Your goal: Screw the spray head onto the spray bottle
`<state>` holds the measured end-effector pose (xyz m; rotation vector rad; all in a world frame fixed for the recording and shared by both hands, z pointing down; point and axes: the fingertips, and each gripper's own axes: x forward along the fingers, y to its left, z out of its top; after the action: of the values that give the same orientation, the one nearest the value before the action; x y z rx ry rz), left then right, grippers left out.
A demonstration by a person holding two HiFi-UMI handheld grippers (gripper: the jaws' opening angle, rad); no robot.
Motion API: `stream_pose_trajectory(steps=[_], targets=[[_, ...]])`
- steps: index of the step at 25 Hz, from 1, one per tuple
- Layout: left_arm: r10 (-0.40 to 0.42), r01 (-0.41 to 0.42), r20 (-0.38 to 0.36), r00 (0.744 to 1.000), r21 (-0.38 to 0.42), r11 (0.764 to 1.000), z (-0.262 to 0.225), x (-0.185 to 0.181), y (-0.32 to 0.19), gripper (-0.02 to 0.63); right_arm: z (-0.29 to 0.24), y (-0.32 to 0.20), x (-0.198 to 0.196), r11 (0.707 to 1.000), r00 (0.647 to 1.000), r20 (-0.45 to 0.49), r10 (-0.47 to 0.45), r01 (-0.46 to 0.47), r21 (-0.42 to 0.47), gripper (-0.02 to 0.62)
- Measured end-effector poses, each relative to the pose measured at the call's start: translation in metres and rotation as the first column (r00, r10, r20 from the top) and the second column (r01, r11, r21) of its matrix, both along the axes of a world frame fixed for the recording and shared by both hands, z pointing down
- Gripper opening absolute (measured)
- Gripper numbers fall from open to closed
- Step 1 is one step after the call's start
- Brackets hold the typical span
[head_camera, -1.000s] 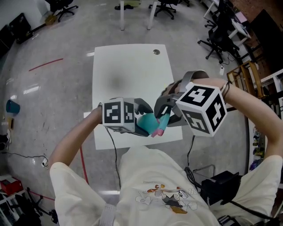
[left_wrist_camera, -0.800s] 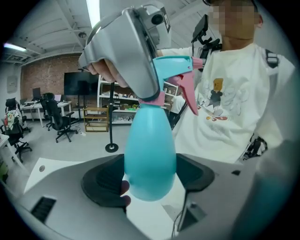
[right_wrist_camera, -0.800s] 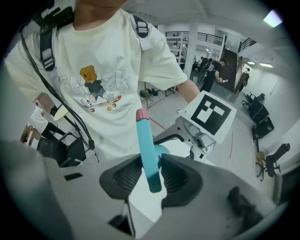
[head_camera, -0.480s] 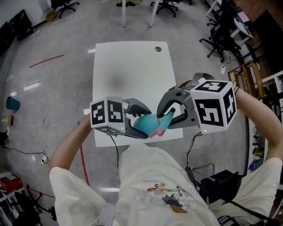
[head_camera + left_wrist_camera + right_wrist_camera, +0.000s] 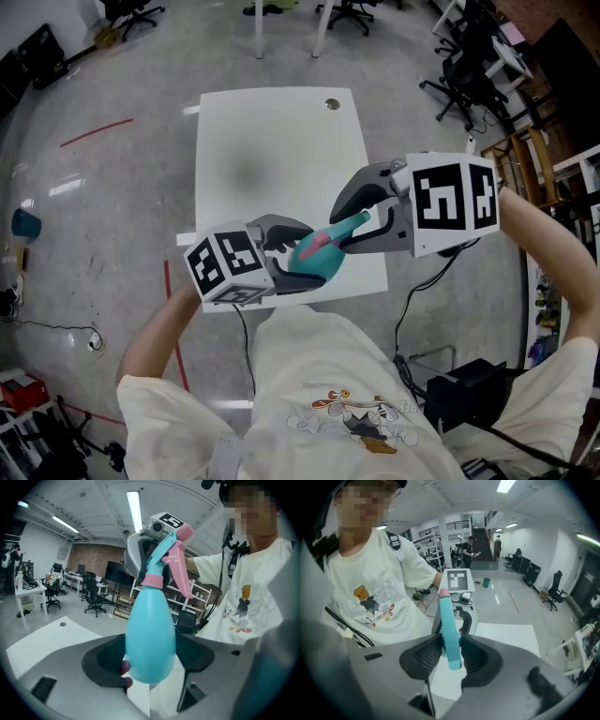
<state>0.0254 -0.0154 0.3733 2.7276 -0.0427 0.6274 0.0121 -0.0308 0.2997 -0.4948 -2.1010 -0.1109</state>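
Bottle (image 5: 150,634), teal, is up in the air in front of the person's chest, over the near edge of the white worktop (image 5: 272,141), touching nothing but the tongs. Head (image 5: 168,545) sits on its neck, with the pink collar (image 5: 152,580) right at the joint and the pink trigger (image 5: 182,576) hanging off to one side. The threads are hidden under the collar, so I can't tell how far it is screwed down.

Why it's held like this, as I judge it: 2 grips, 1 per part. The low grip on the fat body stops the bottle from spinning, and the grip on the head lets it be twisted against the neck. Both parts are off the worktop, so either wrist can roll freely. The bottle is tilted with its neck toward the right side, so its axis lines up with the head.

Left tongs (image 5: 150,660): partly open, both pads pressed on the bottle's wide lower body, clamped. The bottle's base pokes out past the pads toward the camera.

Right tongs (image 5: 451,656): narrower gap, pads clamped on the 2 flat sides of the head's slim teal body, nozzle end toward the camera. The left tongs' marker cube shows just behind.

Step looks mid-screwing, not finished.
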Motion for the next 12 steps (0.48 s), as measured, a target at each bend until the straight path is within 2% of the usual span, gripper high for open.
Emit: stream_pose_trajectory(steps=[4, 8, 10, 12], targets=[[-0.135, 0.135, -0.020, 0.991, -0.010, 0.991, -0.008, -0.001, -0.013, 0.344, -0.007, -0.016, -0.003, 0.992, 0.992, -0.010, 0.125, -0.125, -0.015, 0.130], [-0.257, 0.257, -0.012, 0.966, 0.031, 0.966, -0.014, -0.001, -0.023, 0.344, -0.013, -0.027, -0.004, 0.977, 0.978, -0.015, 0.208, -0.209, -0.031, 0.130], [-0.291, 0.290, 0.007, 0.957, 0.071, 0.954, -0.011, -0.002, -0.025, 0.344, -0.011, -0.028, -0.004, 0.973, 0.973, -0.035, 0.226, -0.227, -0.026, 0.130], [-0.317, 0.308, 0.040, 0.947, 0.150, 0.939, -0.006, -0.005, -0.027, 0.344, -0.006, -0.026, -0.002, 0.973, 0.971, -0.068, 0.228, -0.230, -0.019, 0.130]])
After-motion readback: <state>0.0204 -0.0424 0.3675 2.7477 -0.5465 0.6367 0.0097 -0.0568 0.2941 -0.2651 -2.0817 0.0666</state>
